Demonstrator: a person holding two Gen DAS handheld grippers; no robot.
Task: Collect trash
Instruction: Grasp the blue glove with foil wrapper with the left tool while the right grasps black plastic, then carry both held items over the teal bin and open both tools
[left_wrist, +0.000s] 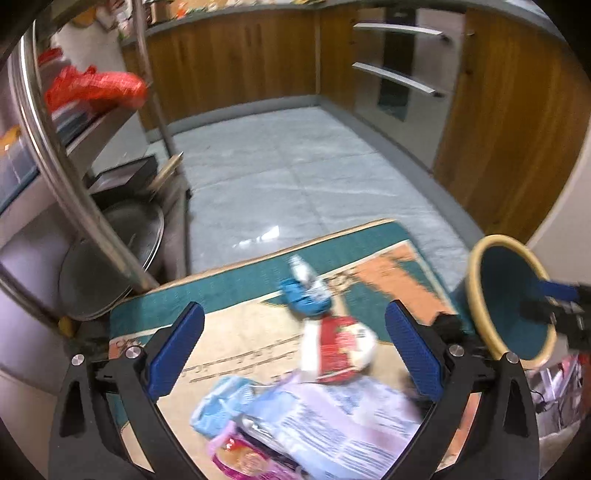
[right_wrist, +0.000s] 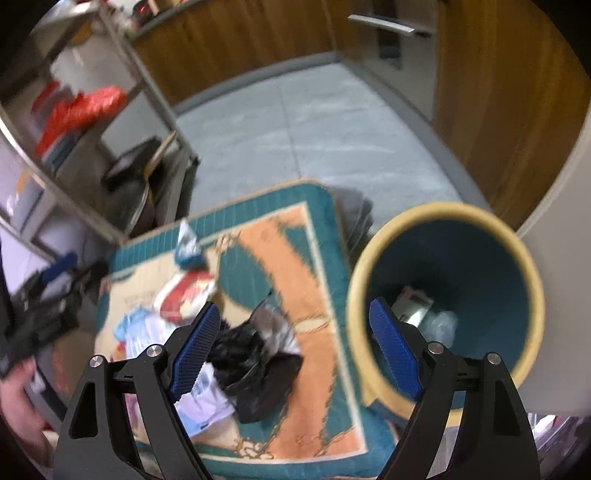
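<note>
Left wrist view: my left gripper (left_wrist: 293, 345) gapes wide over crumpled wrappers (left_wrist: 334, 347); my right gripper (right_wrist: 293, 350) gapes empty, lower centre, beside the round teal bin (right_wrist: 447, 295).

We look down steeply from both wrists, close above the rug (left_wrist: 236, 284) (right_wrist: 295, 236); both views share its litter and the bin (left_wrist: 511, 299) (right_wrist: 447, 295).

We see both views evenly lit indoors, motion-blurred throughout, with glare on the floor (left_wrist: 258, 240) at centre, fisheye bending toward black corners, and the bin (right_wrist: 447, 299) soft.
</note>
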